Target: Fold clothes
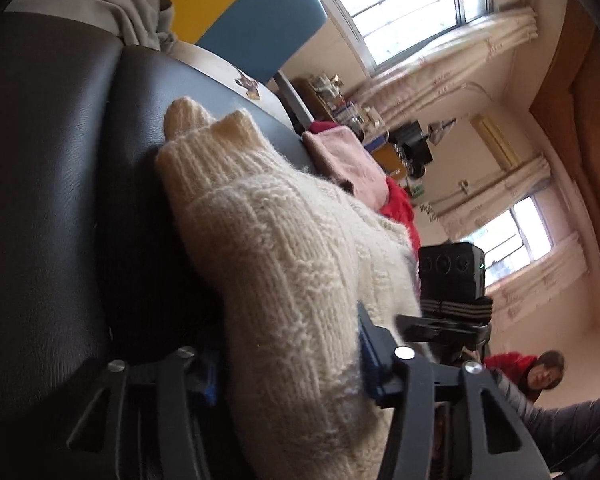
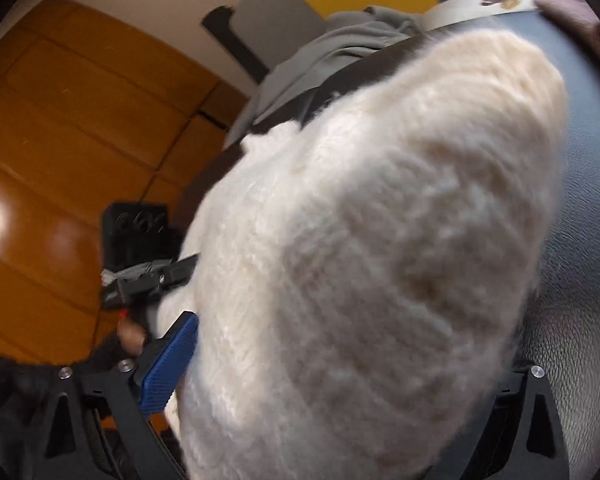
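Evidently both grippers are pinching the cream knitted sweater (image 1: 284, 248) from opposite ends, so it is hanging taut against the dark leather sofa (image 1: 52, 168) rather than sagging. The left gripper (image 1: 296, 364) is clamping a thick fold; the right gripper (image 2: 340, 384) is probably clamping too, though wool is hiding its far pad. Grey clothing (image 2: 332, 52) is lying far off.

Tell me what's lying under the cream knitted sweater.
The cream knitted sweater lies on a black leather cushion, gripped by the left gripper and the right gripper. The sweater hides whatever is directly beneath its middle.
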`<action>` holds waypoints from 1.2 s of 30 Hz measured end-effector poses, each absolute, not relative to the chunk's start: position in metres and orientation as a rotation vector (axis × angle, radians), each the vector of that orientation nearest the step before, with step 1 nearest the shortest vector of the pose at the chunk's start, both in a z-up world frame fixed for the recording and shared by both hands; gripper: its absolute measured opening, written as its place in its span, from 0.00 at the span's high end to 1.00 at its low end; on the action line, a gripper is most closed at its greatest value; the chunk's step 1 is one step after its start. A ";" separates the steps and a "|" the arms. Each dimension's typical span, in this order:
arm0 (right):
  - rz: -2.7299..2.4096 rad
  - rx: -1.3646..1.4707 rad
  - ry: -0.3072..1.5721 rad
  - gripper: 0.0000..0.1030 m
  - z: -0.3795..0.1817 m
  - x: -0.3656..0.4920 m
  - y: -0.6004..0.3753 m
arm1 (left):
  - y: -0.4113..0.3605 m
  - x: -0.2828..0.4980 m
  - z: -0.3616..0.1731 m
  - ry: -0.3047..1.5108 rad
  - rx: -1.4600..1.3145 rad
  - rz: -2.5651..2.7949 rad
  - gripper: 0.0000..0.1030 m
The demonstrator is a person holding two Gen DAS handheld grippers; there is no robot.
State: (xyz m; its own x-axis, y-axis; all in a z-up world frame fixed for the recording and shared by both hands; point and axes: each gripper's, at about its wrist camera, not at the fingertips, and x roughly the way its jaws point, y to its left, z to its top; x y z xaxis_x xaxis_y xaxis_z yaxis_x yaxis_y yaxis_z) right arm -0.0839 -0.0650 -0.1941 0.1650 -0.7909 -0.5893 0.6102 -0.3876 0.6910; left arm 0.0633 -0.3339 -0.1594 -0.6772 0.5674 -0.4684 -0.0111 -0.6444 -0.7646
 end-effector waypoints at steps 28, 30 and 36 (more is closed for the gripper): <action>-0.730 0.763 0.224 0.32 -0.011 0.228 -0.578 | -0.568 0.501 -0.014 -1.547 -0.222 3.566 0.53; -0.770 0.829 0.320 0.30 -0.043 0.245 -0.624 | -0.599 0.507 -0.053 -1.808 -0.369 3.537 0.53; -0.737 0.975 0.252 0.20 -0.111 0.254 -0.657 | -0.626 0.528 -0.078 -1.953 -0.259 3.389 0.51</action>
State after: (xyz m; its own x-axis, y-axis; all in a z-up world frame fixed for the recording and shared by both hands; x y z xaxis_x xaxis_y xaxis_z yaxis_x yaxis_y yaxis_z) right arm 0.2541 -0.6565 -0.1108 0.7337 -0.4523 -0.5070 0.6681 0.3448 0.6593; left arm 0.5281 -0.6265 -0.0778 -0.7044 -0.5507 -0.4478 0.6635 -0.2870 -0.6909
